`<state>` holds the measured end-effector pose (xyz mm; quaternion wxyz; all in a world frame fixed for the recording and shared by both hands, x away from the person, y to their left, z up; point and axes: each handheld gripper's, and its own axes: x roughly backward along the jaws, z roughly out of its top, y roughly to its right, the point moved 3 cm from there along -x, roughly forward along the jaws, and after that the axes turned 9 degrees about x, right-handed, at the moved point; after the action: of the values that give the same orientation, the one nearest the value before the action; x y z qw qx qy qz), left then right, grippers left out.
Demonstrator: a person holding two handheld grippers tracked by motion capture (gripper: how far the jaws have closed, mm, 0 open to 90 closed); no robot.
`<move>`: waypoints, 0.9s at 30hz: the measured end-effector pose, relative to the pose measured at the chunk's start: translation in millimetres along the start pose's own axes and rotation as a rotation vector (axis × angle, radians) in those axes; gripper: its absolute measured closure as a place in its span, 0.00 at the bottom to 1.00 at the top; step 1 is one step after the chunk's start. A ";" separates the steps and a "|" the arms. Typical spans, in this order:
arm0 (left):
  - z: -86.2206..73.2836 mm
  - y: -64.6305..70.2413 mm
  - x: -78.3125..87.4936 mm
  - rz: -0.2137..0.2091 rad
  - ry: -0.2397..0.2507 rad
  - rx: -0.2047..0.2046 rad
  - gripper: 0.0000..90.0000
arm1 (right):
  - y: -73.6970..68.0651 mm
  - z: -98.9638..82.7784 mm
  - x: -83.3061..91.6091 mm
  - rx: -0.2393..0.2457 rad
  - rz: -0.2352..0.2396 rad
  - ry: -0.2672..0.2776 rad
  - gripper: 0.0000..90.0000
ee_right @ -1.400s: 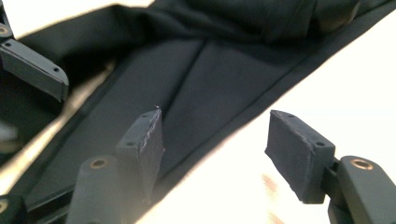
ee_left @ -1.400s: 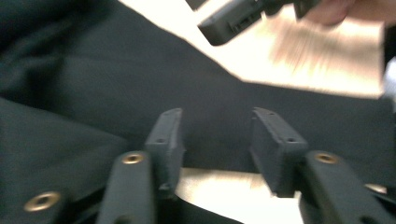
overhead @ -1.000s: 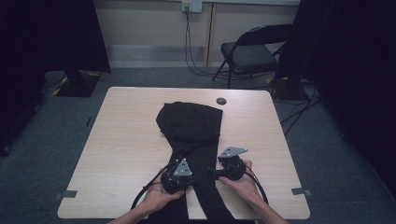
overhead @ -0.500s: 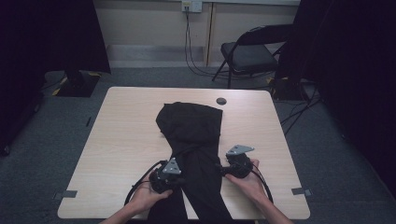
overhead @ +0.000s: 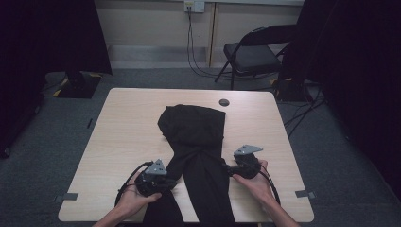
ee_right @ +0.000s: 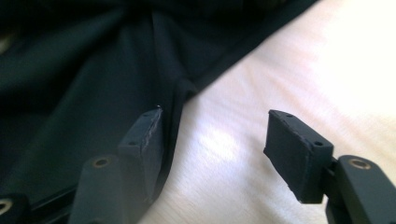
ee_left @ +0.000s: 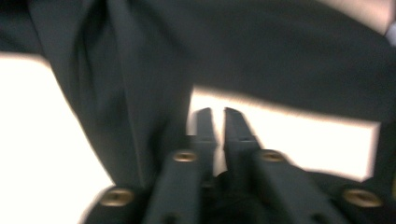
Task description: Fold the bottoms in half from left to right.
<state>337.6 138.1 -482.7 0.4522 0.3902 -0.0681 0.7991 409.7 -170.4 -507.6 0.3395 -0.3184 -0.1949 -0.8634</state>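
A: How does the left gripper (overhead: 166, 182) stand?
B: Its jaws have just been opening; a narrow gap, nothing between them, tips over bare table (overhead: 118, 137) just beside the cloth (overhead: 196, 142).
A: And the right gripper (overhead: 226, 169)?
B: Jaws wide apart, one pad (ee_right: 142, 140) at the cloth's edge, gripping nothing.
A: Where's the cloth?
B: Mid-table, running down to the near edge between both hands.
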 end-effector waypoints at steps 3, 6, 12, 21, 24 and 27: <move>-5.9 3.0 9.8 0.045 0.016 0.034 0.71 | -11.1 8.5 12.4 0.009 0.018 0.049 0.40; -17.5 -1.5 18.0 0.104 0.011 0.084 0.54 | -32.0 12.0 20.9 0.049 0.068 0.075 0.40; -21.5 -11.8 9.4 0.175 -0.032 0.103 0.39 | -56.7 25.7 23.7 0.080 0.123 0.121 0.42; 1.5 -13.8 -7.8 0.066 -0.010 0.118 0.96 | -89.7 37.5 10.3 0.156 0.240 0.123 0.39; 24.7 -13.5 0.7 -0.019 0.122 0.180 0.96 | -97.4 38.2 12.0 0.154 0.299 0.138 0.37; 46.9 -14.5 0.3 -0.051 0.205 0.218 0.96 | -109.6 38.7 15.0 0.150 0.383 0.157 0.35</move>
<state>375.2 125.1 -453.8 0.4321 0.3548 0.0756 0.8256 339.5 -79.9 -482.7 0.5339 -0.2555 -0.1676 -0.7884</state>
